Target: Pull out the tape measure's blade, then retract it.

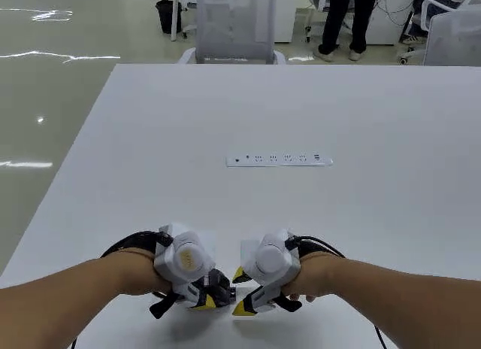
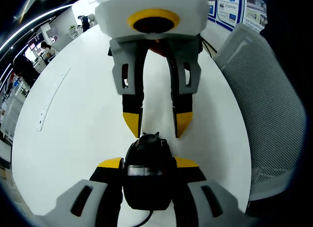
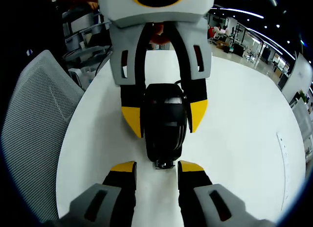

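The tape measure (image 2: 148, 175) was a small black case with rounded edges and a glossy band across its top; it sat pinched by its sides between the left gripper's (image 2: 149, 163) yellow-tipped jaws, low over the near edge of the white table (image 1: 301, 116); no blade was drawn out; only a small metal tip (image 3: 165, 163) showed at its front end, just at the tips of the right gripper's (image 3: 156, 167) parted jaws.

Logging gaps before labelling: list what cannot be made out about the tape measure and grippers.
Left gripper view: left gripper covers the sides of the tape measure; any markings hidden.
Right gripper view: blade hook near right gripper, too small to tell if any blade is out.
Head view: the grippers hide most of the tape measure.
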Demonstrator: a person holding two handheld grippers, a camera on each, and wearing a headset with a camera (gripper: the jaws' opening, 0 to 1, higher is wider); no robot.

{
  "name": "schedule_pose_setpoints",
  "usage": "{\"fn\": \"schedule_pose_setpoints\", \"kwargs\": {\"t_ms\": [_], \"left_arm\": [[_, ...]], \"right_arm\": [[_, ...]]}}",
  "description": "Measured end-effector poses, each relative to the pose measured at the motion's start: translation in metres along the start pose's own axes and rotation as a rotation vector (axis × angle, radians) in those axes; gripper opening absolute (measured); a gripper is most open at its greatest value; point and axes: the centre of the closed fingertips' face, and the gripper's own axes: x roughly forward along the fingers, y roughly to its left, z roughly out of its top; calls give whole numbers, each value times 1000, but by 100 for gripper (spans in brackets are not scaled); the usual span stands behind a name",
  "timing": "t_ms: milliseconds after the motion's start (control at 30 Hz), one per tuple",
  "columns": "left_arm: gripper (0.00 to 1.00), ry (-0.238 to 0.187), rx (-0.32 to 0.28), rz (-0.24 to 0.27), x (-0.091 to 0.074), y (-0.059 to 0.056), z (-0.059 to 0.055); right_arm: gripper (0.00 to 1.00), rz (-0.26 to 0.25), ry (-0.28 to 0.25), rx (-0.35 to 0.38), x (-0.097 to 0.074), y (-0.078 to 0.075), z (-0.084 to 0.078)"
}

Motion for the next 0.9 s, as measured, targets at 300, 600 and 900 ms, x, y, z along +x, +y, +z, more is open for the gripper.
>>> {"fn": "schedule_pose_setpoints", "kwargs": {"t_ms": [300,600,900], "left_arm": [[32,-64,18,6,-3,-1,2],[31,-109,-5,7,-4,-1,4],[31,-167,-26,29,-6,1,4]], "right_arm": [[30,1,17,-9,-1,-3,1],[26,2,40,-19,1,0,-1],[21,-5,64,-19,7,-4,-3]]}}
